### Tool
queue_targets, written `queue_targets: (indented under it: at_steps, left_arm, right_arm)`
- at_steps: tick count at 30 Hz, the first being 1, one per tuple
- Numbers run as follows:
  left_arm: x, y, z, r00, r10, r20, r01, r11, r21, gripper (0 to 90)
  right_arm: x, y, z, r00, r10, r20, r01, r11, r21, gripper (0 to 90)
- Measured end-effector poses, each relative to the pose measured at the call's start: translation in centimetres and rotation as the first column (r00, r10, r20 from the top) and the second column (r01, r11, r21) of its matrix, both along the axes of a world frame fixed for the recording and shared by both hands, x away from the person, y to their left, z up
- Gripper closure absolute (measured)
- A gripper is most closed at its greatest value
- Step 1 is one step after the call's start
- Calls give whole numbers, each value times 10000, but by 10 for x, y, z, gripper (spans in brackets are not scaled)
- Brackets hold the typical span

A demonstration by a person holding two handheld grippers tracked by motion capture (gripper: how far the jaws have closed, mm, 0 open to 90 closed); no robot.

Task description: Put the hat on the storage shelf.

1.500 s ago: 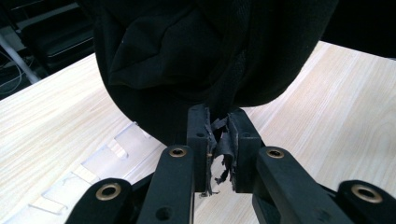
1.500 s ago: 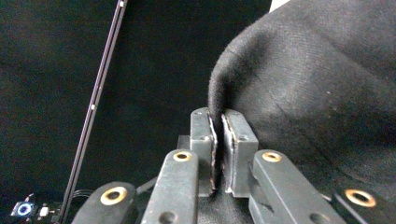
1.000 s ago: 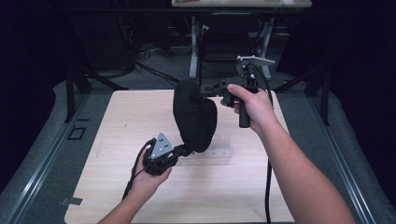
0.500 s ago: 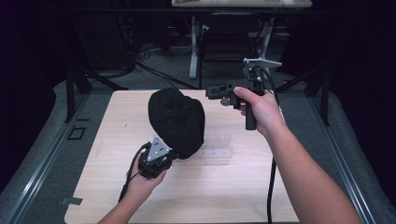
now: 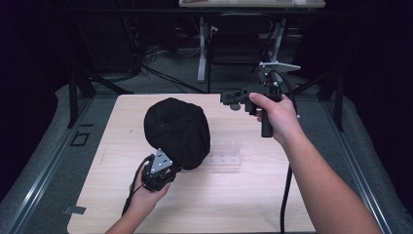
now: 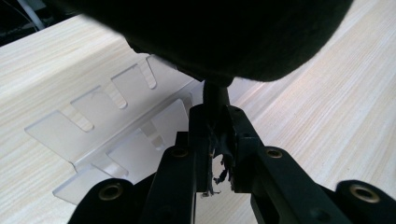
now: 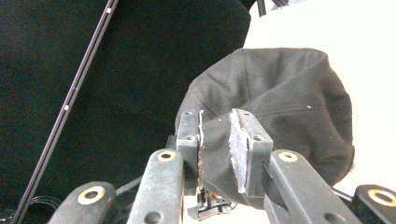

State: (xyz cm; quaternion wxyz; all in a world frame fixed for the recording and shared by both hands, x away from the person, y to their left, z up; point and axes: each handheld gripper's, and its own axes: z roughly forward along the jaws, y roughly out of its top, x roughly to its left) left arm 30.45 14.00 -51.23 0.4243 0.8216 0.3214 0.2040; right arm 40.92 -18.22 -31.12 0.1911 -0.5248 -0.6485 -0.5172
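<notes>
Your left gripper (image 5: 173, 168) is pinching a fold of the black cap (image 5: 178, 130), jaws nearly together on fabric, holding it just above the wooden table (image 5: 253, 195) near its middle. Your right gripper (image 5: 225, 98) is hanging apart, to the cap's right & farther back, jaws parted w/ nothing between. You're hovering over a clear plastic holder (image 6: 116, 126); its slots look empty. No readable writing.

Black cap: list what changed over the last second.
The right hand-held gripper let go of the black cap and pulled back to the right, jaws now apart. The cap swung left, away from it. The left hand-held gripper stays shut on the cap's edge, and the clear plastic rack lies where it did.
</notes>
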Motion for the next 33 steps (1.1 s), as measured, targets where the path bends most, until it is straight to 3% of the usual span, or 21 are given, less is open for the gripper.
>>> queue_targets:
  at_steps: [7, 10, 16, 17, 22, 23, 27, 33]
  left_arm:
    - [-2, 1, 0, 9998, 121, 149, -124, 9997, 204, 764]
    - [-3, 5, 2, 9998, 195, 52, -194, 9998, -44, 699]
    - [-5, 19, 5, 9991, 408, -101, -412, 9982, -441, 570]
    - [-5, 21, 4, 9989, 462, -85, -466, 9975, -527, 546]
    - [-6, 39, 2, 9968, 771, -222, -785, 9946, -685, 518]
    - [-7, 41, 2, 9963, 821, -249, -836, 9942, -676, 510]
    - [-7, 54, -2, 9942, 1028, -317, -1049, 9916, -750, 490]
    - [-5, 65, -12, 9897, 1337, -508, -1376, 9869, -840, 479]
  right_arm:
    - [-6, -7, -1, 9991, -267, 337, 287, 9978, -593, 728]
    - [-9, -10, -2, 9987, -314, 399, 344, 9966, -751, 717]
    - [-18, -19, -7, 9962, -440, 748, 550, 9868, -1526, 706]
    - [-21, -21, -7, 9948, -484, 901, 647, 9798, -1891, 701]
    - [-31, -26, -11, 9886, -618, 1376, 980, 9566, -2744, 685]
    - [-35, -27, -13, 9863, -624, 1527, 1075, 9454, -3078, 679]
    - [-44, -30, -22, 9827, -550, 1767, 1200, 9162, -3822, 672]
    - [-56, -35, -39, 9816, -524, 1836, 1245, 9047, -4074, 662]
